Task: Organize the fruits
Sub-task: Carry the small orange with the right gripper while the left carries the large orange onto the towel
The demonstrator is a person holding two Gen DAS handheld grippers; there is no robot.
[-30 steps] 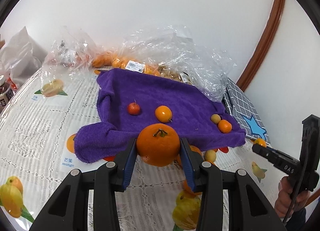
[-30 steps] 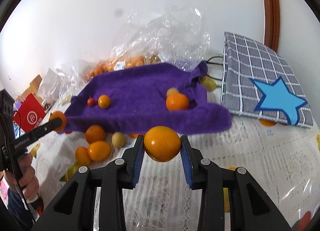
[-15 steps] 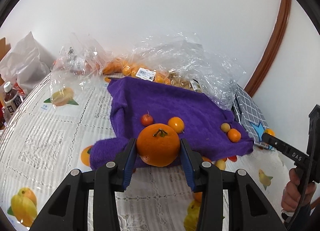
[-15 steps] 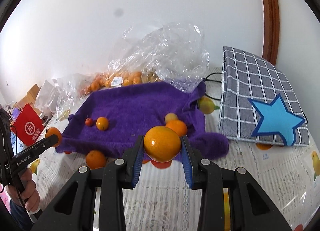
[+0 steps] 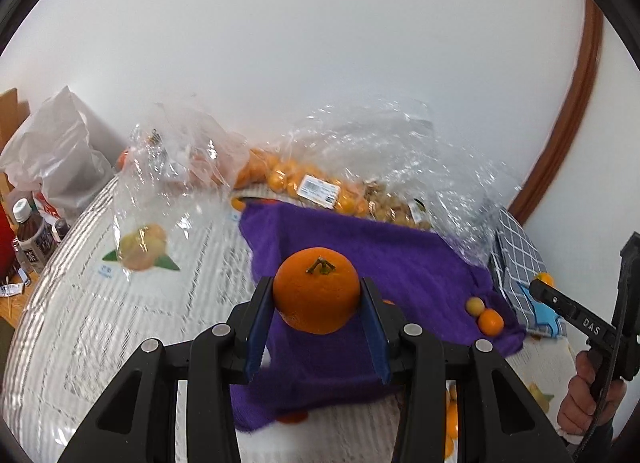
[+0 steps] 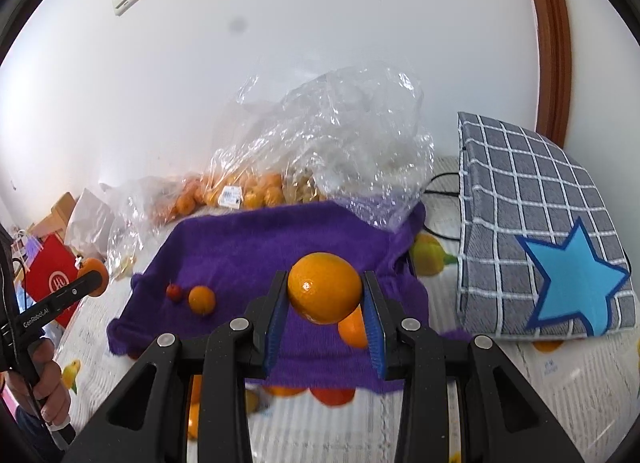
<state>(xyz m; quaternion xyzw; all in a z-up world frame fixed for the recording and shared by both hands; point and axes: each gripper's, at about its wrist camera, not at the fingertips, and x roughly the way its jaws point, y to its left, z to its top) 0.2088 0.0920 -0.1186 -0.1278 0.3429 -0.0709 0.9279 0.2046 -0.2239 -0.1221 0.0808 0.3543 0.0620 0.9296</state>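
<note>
My left gripper (image 5: pixel 317 303) is shut on a large orange (image 5: pixel 316 290) with a green stem, held above the near edge of the purple towel (image 5: pixel 400 263). My right gripper (image 6: pixel 325 299) is shut on a smooth orange (image 6: pixel 324 287) above the same towel (image 6: pixel 256 251). On the towel lie a small orange (image 6: pixel 201 299), a tiny red fruit (image 6: pixel 173 291), another orange (image 5: pixel 490 322) and a small yellow fruit (image 5: pixel 474 306). The right gripper also shows at the right of the left wrist view (image 5: pixel 538 286), the left gripper at the left of the right wrist view (image 6: pixel 94 275).
Clear plastic bags of oranges (image 5: pixel 304 183) lie behind the towel by the wall. A grey checked bag with a blue star (image 6: pixel 552 255) lies right of the towel. Bottles (image 5: pixel 32 239) and a white bag (image 5: pixel 56 159) stand at the left. Loose fruit (image 6: pixel 332 395) lies before the towel.
Both grippers have moved forward over the towel with their oranges still held. The towel's near edge now lies under the fingers.
</note>
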